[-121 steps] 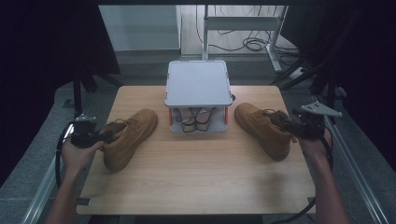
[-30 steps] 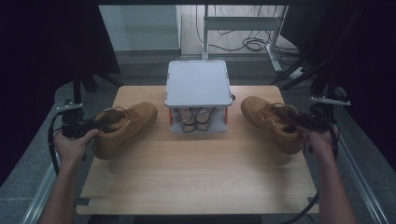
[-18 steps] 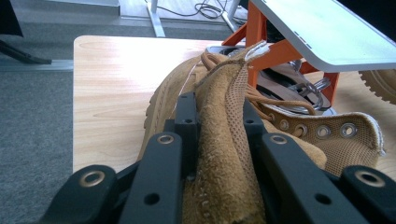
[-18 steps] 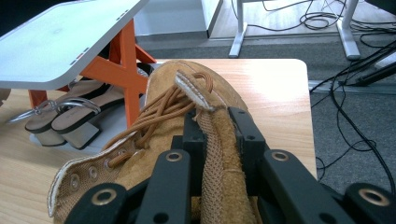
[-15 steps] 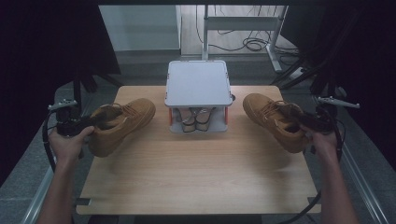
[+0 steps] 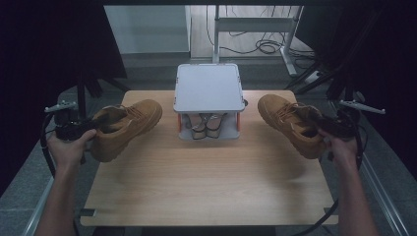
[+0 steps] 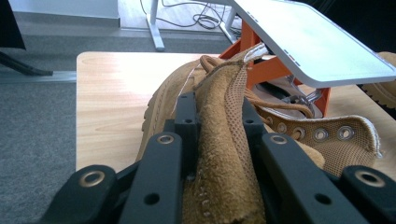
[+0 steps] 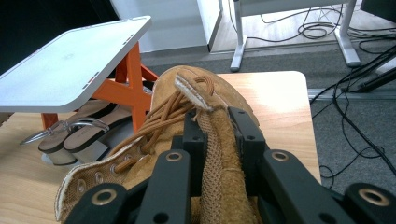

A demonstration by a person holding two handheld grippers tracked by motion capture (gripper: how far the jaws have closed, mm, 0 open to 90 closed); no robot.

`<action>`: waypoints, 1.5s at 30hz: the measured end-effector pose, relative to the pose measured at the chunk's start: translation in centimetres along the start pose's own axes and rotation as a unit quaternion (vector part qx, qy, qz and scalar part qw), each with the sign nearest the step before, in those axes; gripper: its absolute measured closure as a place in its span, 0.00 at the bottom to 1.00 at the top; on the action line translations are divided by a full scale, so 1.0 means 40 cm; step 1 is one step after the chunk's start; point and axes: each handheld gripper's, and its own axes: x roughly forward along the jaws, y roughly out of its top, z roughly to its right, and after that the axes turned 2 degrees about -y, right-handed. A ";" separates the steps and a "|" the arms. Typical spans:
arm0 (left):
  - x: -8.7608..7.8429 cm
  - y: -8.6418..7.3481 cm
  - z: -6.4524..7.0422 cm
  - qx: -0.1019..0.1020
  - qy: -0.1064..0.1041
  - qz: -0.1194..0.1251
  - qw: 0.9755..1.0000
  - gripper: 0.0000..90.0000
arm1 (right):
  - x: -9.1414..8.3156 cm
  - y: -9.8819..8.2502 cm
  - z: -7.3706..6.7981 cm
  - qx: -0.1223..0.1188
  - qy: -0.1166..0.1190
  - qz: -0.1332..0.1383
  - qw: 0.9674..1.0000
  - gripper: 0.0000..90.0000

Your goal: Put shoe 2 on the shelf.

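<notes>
Two tan suede boots are held up off the wooden table (image 6: 206, 182). The left boot (image 6: 125, 127) hangs over the table's left edge, its ankle collar pinched in my left gripper (image 6: 81, 129), which is shut on it. In the left gripper view the black jaws clamp the boot's collar (image 7: 219, 121). The right boot (image 6: 290, 123) hovers over the right edge, toe pointing toward the rack. My right gripper (image 6: 328, 127) is shut on its collar (image 8: 215, 135), with laces (image 8: 163, 116) showing beside it.
A small shoe rack (image 6: 209, 88) with a grey top and orange legs stands at the table's back middle. A pair of sandals (image 6: 204, 125) sits under it. Cables and desk legs (image 6: 255, 44) lie on the floor beyond.
Both boots were lifted from the table and carried outward. The left one moved left and the right one moved right and back, away from the rack.
</notes>
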 end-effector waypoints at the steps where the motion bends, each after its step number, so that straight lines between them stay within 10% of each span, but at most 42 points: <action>1: -0.001 0.003 0.001 0.000 0.000 0.001 1.000 0.85 | -0.001 0.002 -0.001 0.000 -0.001 0.000 1.000 0.87; 45: -0.011 0.208 0.088 0.025 -0.011 0.045 0.999 0.85 | -0.030 0.158 -0.125 0.013 0.010 0.070 0.997 0.87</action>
